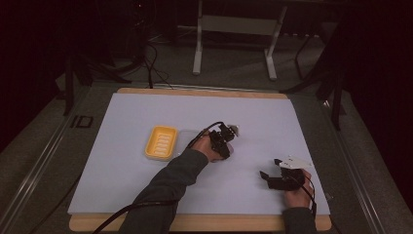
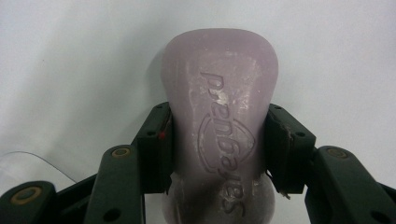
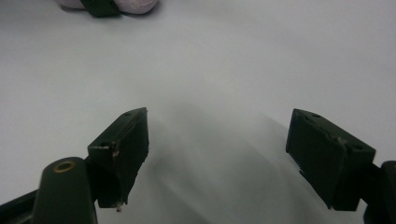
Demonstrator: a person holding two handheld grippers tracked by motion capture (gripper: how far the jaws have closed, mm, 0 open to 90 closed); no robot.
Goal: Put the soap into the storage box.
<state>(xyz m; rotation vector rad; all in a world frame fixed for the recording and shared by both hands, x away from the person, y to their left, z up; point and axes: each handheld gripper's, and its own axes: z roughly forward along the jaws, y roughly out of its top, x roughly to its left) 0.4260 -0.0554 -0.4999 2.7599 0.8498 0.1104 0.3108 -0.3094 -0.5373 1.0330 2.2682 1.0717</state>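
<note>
Left gripper (image 2: 219,144) clamped on lilac soap bar (image 2: 219,93) lying, apparently flat, on white surface (image 1: 146,195); right gripper (image 3: 217,154) wide, empty.

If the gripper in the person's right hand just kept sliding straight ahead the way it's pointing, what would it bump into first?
Probably nothing soon. The right gripper has open jaws with bare white table sheet ahead. The pale purple soap bar, clamped by the left gripper, lies farther off and left of that line, so it would likely be missed, though depth is unclear.
</note>
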